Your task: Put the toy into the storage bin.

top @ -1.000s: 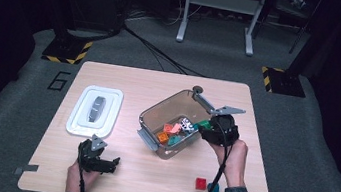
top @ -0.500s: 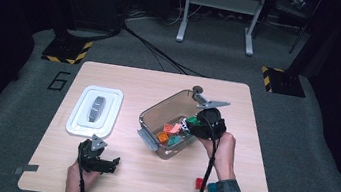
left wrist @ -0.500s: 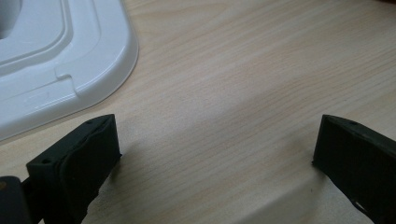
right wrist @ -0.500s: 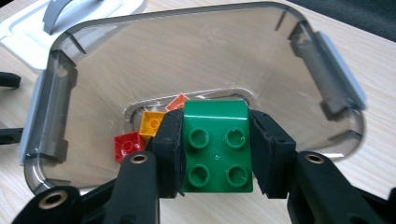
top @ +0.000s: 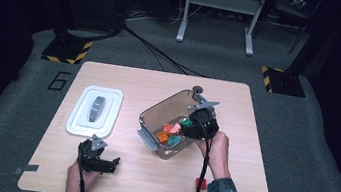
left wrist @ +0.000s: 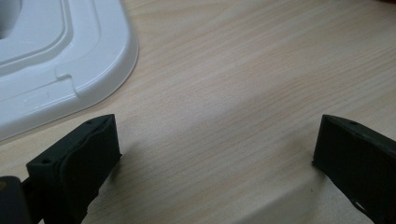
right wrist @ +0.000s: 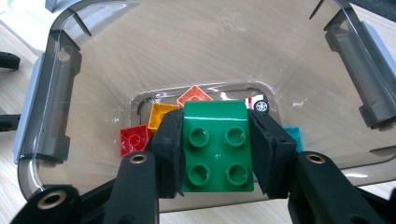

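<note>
**Green brick over the bin, drop pending**

Dark room, grey carpet, one light-wood worktop [top: 146, 178] in the middle.

Right gripper [right wrist: 215, 154]: jaws clenched on a green brick [right wrist: 217, 147], one pad on each side face. It's a square four-stud piece, glossy, studs facing the camera, sitting square between the pads with no visible tilt. In the high view the right gripper [top: 193, 126] hangs over the near-right side of the clear bin [top: 153, 115].

Beyond the jaws: bin mouth and floor. Already in there are a red brick [right wrist: 133, 140] left of the left jaw, a yellow brick [right wrist: 161, 114] and an orange brick [right wrist: 194, 95] just past the tips, a teal brick [right wrist: 294, 136] right of the right jaw, and a small wheel [right wrist: 261, 106] ahead and slightly right.

Step, as I read it: loading bricks into the bin, and this one is at the release stage. Next move calls for opening the jaws with the brick inside the walls. Lowering it first should mean less bounce off the pile.

Another red brick [top: 200, 183] lies on the worktop by the right sleeve, likely next.

Left gripper [top: 98, 159]: jaws released, wide apart, nothing between them but bare wood. White lid [left wrist: 60, 60] sits ahead and left of its left jaw, not touching.
</note>
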The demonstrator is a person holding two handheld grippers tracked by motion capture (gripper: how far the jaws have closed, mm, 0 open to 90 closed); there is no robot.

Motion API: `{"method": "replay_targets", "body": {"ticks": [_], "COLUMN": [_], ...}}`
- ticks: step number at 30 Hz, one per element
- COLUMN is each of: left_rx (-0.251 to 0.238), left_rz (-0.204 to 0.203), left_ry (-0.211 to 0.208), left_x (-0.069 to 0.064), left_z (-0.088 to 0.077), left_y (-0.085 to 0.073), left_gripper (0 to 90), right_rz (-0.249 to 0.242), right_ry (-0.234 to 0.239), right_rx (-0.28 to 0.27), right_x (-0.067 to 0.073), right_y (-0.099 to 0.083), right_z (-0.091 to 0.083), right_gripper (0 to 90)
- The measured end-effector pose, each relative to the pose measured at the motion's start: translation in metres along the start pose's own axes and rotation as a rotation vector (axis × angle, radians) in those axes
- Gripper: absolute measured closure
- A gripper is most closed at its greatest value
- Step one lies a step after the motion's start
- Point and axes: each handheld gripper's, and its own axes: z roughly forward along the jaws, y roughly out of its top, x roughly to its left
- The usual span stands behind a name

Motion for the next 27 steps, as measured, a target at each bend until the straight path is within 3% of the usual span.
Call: {"method": "replay_targets", "body": {"ticks": [14,27], "left_rx": [0.0,-0.003], "left_rz": [-0.002,-0.003], "left_ry": [-0.001,0.002], "left_x": [0.0,0.0], "left_z": [0.0,0.0], "left_y": [0.0,0.0], "left_gripper": [0.4,0.4], "right_rz": [-0.029,-0.023], "right_ry": [0.003,0.009], "right_rx": [0.035,0.091], "right_x": [0.0,0.002], "right_y": [0.0,0.0], "right_z": [0.009,0.018], "right_gripper": [58.0,56.0]}}
